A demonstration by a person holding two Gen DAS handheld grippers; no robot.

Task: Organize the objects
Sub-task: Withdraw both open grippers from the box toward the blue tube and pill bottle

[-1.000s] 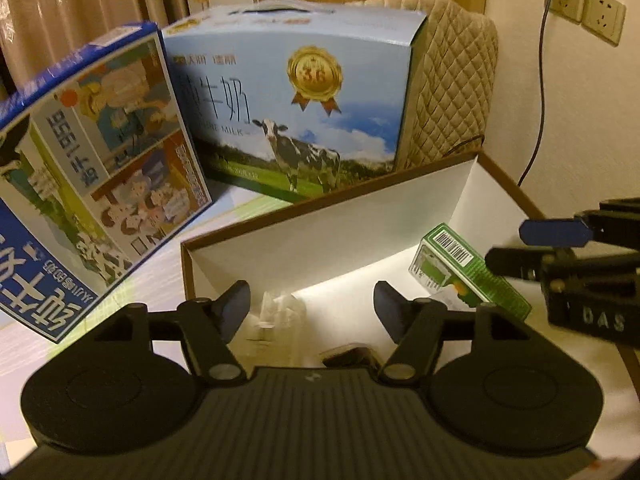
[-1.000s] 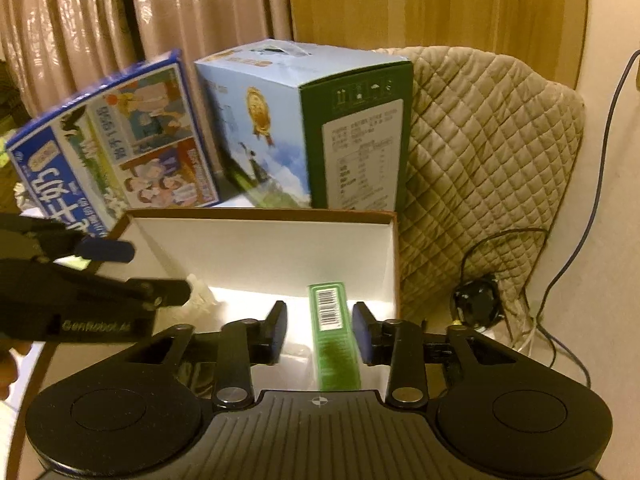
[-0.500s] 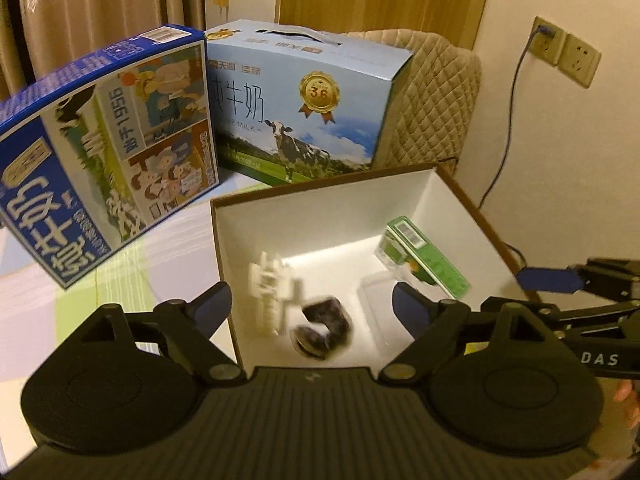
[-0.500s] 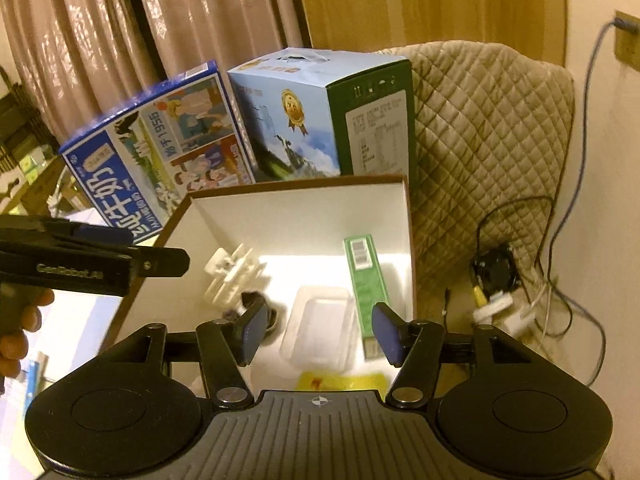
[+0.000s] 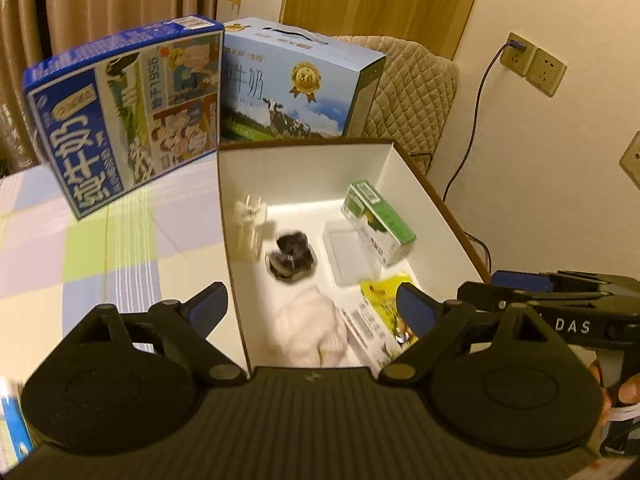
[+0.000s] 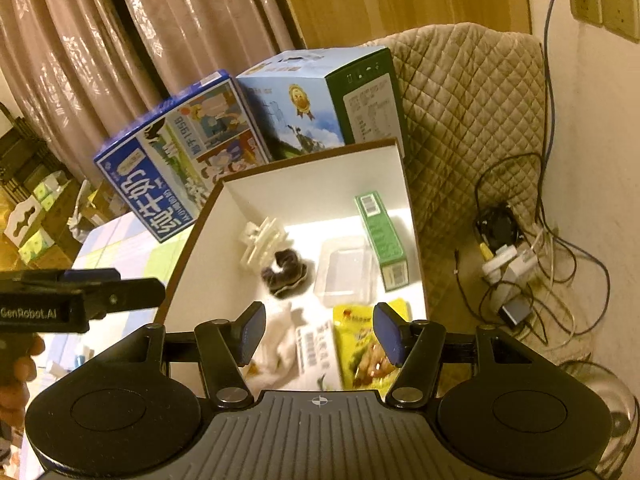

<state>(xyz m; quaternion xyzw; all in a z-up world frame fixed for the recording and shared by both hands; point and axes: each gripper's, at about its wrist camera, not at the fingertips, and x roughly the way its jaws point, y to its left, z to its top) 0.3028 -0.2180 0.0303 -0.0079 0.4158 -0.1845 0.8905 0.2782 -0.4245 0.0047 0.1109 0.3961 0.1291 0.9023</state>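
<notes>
Left wrist view: the left gripper (image 5: 312, 310) hangs with its jaws spread wide and empty above the near end of the white box (image 5: 304, 168), which fills the frame's centre. Inside lie a green carton (image 5: 378, 222) at the right, a clear plastic tray (image 5: 348, 252) beside it, a dark scrunchie (image 5: 290, 256), a white clip (image 5: 250, 220), a white cloth (image 5: 312, 330) and a yellow snack packet (image 5: 384, 300) — all loose on the floor. Right wrist view: the right gripper (image 6: 318, 334) is likewise spread, holding nothing, over the cloth and packet. Two milk cartons (image 6: 192, 160) stand at upper left.
</notes>
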